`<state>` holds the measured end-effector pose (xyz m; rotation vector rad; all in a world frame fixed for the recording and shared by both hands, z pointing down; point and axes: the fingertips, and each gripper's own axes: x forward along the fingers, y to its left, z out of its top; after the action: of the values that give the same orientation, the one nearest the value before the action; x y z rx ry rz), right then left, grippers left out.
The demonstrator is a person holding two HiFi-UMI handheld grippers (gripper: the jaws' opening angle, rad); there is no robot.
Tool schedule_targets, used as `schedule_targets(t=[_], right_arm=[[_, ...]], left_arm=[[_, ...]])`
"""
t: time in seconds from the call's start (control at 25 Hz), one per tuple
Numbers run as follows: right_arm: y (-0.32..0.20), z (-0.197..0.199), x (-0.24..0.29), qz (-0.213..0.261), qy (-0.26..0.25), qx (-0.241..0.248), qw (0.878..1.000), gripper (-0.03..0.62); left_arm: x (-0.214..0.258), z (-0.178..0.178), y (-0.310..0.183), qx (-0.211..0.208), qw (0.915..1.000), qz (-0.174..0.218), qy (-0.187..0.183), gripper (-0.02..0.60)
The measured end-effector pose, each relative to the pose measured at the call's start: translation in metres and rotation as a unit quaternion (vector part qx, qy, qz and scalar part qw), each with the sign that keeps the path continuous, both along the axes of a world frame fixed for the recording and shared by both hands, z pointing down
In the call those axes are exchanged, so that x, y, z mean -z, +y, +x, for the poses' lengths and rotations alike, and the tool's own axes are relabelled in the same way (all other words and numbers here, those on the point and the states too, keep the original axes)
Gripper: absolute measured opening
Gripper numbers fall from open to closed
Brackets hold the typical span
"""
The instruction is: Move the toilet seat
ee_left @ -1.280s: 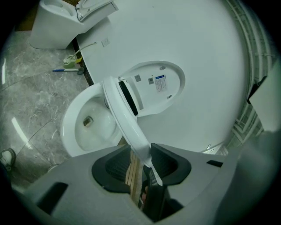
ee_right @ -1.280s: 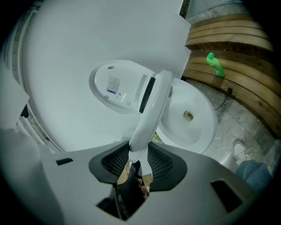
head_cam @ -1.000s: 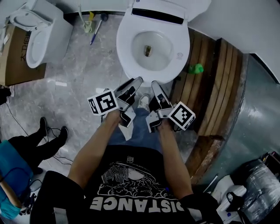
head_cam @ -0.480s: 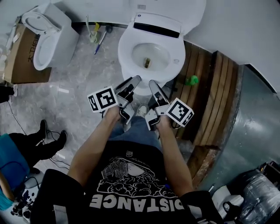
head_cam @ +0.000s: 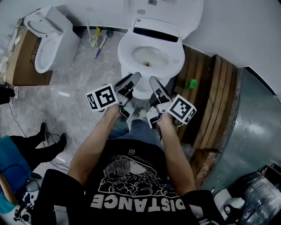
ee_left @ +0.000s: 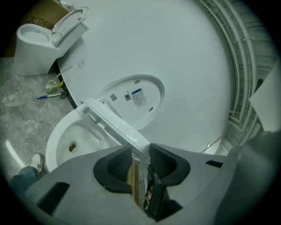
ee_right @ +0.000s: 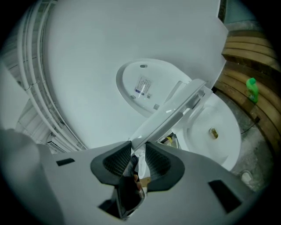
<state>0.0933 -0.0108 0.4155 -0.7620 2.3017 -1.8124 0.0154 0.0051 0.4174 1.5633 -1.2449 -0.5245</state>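
Observation:
The white toilet (head_cam: 149, 55) stands against the wall with its seat ring (head_cam: 173, 59) flat on the bowl. Its lid (head_cam: 175, 9) stands upright behind, its labelled underside (ee_left: 131, 94) facing me. My left gripper (head_cam: 133, 80) and right gripper (head_cam: 154, 83) are side by side at the bowl's front edge, pointing at the toilet. The jaws of both are closing, with a narrow gap and nothing between them. In the left gripper view the left gripper (ee_left: 140, 151) aims at the toilet's rear unit (ee_left: 112, 125). In the right gripper view the right gripper (ee_right: 138, 148) does the same.
A second toilet (head_cam: 46, 37) sits on a cardboard box (head_cam: 22, 52) at the far left. A brush and pen (head_cam: 95, 37) lie by the wall. A wooden slat platform (head_cam: 215, 92) with a green bottle (head_cam: 191, 83) is on the right. Another person's legs (head_cam: 41, 143) are at the left.
Both grippers have come forward from just short of the bowl to over its front edge. Their jaws have narrowed. The head view has shifted, so the toilet sits higher in the frame.

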Motion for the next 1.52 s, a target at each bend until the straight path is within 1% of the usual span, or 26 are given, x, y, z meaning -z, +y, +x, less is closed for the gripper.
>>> schedule_targets(t=[0.2, 0.36, 0.44, 0.56, 0.72, 1.0, 1.2, 1.32, 1.52], right_arm=[[-0.014, -0.002, 0.015, 0.011, -0.011, -0.006, 1.000, 0.105], [-0.028, -0.005, 0.029, 0.028, -0.022, -0.014, 0.999, 0.104], [-0.036, -0.006, 0.038, 0.043, -0.028, -0.015, 0.999, 0.106], [-0.048, -0.011, 0.055, 0.085, -0.037, -0.010, 0.996, 0.106], [-0.065, -0.017, 0.072, 0.117, -0.046, -0.009, 0.992, 0.106], [-0.097, -0.027, 0.096, 0.148, -0.052, -0.011, 0.988, 0.106], [-0.108, -0.031, 0.115, 0.170, -0.051, -0.013, 0.984, 0.103], [-0.120, -0.035, 0.125, 0.182, -0.048, -0.015, 0.982, 0.098], [-0.155, -0.043, 0.135, 0.196, -0.045, -0.022, 0.979, 0.086]], left_arm=[[0.015, -0.002, -0.013, -0.004, 0.9997, 0.015, -0.018, 0.135], [0.029, -0.005, -0.027, -0.010, 0.9989, 0.035, -0.029, 0.137], [0.037, -0.006, -0.034, -0.015, 0.9982, 0.046, -0.035, 0.137], [0.047, -0.011, -0.045, -0.019, 0.9966, 0.064, -0.048, 0.137], [0.061, -0.016, -0.060, -0.027, 0.9939, 0.083, -0.067, 0.137], [0.084, -0.023, -0.093, -0.038, 0.9890, 0.110, -0.091, 0.132], [0.101, -0.026, -0.105, -0.041, 0.9850, 0.126, -0.111, 0.124], [0.110, -0.030, -0.118, -0.042, 0.9824, 0.134, -0.123, 0.113], [0.117, -0.042, -0.154, -0.046, 0.9796, 0.136, -0.141, 0.055]])
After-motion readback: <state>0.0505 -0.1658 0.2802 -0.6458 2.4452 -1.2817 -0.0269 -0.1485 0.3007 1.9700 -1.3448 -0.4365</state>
